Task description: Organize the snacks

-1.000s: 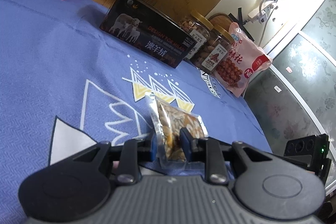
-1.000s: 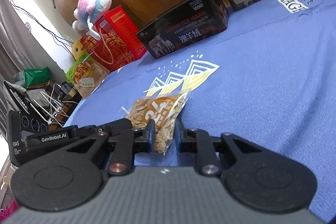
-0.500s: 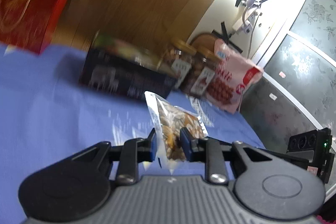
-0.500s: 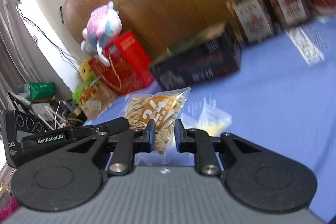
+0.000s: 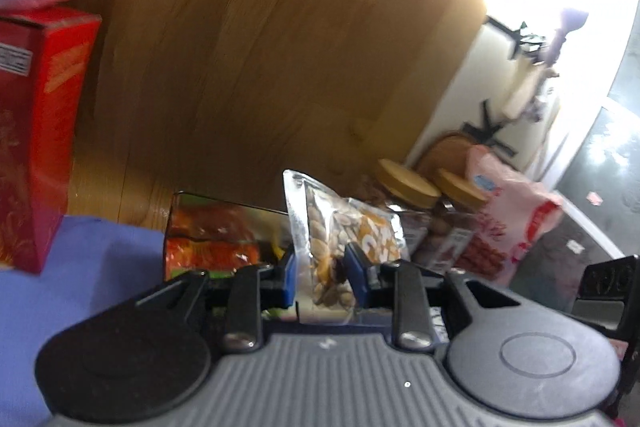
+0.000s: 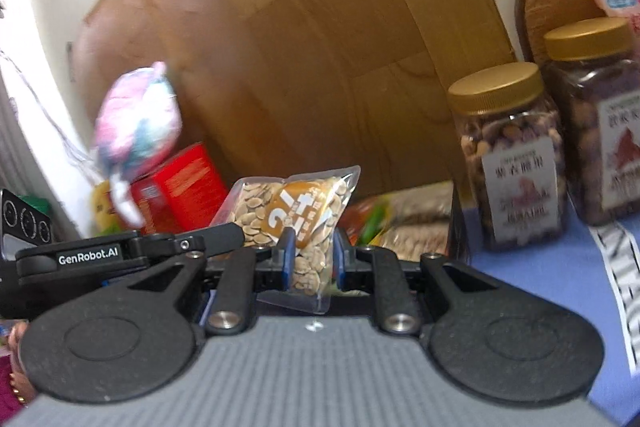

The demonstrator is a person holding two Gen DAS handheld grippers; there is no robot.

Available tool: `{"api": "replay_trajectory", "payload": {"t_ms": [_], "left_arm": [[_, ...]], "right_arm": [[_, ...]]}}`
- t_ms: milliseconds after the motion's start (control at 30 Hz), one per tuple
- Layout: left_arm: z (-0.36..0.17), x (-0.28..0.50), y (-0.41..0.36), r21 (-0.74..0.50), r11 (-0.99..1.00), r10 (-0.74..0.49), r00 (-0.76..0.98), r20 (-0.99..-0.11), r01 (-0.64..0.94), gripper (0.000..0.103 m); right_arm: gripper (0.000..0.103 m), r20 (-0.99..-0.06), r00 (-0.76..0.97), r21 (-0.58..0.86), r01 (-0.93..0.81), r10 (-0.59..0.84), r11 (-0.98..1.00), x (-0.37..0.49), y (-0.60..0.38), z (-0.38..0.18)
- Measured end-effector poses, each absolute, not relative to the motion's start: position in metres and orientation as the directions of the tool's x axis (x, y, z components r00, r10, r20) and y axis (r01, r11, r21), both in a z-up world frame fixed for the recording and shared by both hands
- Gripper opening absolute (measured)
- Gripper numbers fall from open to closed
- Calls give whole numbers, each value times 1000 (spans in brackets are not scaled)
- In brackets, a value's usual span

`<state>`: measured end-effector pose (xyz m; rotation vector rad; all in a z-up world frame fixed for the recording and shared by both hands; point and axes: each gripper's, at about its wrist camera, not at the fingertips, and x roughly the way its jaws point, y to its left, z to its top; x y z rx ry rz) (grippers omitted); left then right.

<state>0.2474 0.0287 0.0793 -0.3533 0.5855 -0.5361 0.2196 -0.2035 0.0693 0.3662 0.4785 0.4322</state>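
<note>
My left gripper holds a clear packet of nuts and seeds upright between its blue pads; its jaws are easing open, with the pads still on the packet. My right gripper is shut on a second seed packet with an orange label. Both packets hang in the air just in front of an open black box that holds orange and green snack bags. In the right wrist view the same box lies directly behind the packet.
Two gold-lidded nut jars and a pink bag stand right of the box. A red carton with a plush toy on it stands left. A blue cloth covers the surface. A wooden board rises behind.
Both grippers have lifted their packets off the blue cloth and carried them forward to the black box, whose open top now shows.
</note>
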Motion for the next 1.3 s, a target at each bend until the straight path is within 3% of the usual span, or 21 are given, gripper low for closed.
{"api": "replay_trajectory", "payload": {"t_ms": [200, 400, 533, 733, 800, 933, 1033, 1133, 1200, 1233, 1300], "left_arm": [[52, 280, 17, -412, 844, -531, 651, -542, 344, 34], [58, 253, 30, -404, 857, -502, 697, -511, 321, 36], [74, 208, 34, -322, 899, -426, 756, -497, 295, 39], [70, 120, 27, -177, 950, -312, 801, -511, 257, 64], [65, 96, 25, -165, 957, -290, 803, -520, 239, 85], [58, 55, 21, -126, 977, -214, 823, -527, 173, 100], [57, 34, 15, -89, 986, -168, 824, -541, 142, 103], [55, 20, 8, -60, 991, -132, 811, -571, 119, 103], [55, 12, 4, -33, 994, -100, 807, -582, 100, 103], [55, 8, 2, -22, 996, -86, 814, -574, 90, 103], [55, 0, 0, 0, 998, -55, 828, -559, 66, 103]], "right_arm": [[40, -384, 870, 303, -198, 310, 932, 222, -201, 58], [42, -336, 905, 410, -109, 261, 906, 167, -233, 69], [43, -351, 892, 458, -103, 286, 883, 117, -231, 68], [45, -404, 845, 433, -161, 350, 887, 56, -207, 58], [48, -417, 832, 428, -177, 367, 886, 39, -205, 54], [50, -436, 810, 429, -196, 392, 882, 8, -203, 48], [61, -453, 795, 443, -192, 403, 876, -6, -203, 41], [65, -473, 786, 434, -184, 397, 882, -20, -199, 34], [76, -486, 783, 428, -174, 388, 887, -26, -197, 30], [87, -489, 783, 428, -169, 385, 888, -29, -197, 28], [93, -486, 785, 430, -167, 384, 887, -33, -197, 28]]}}
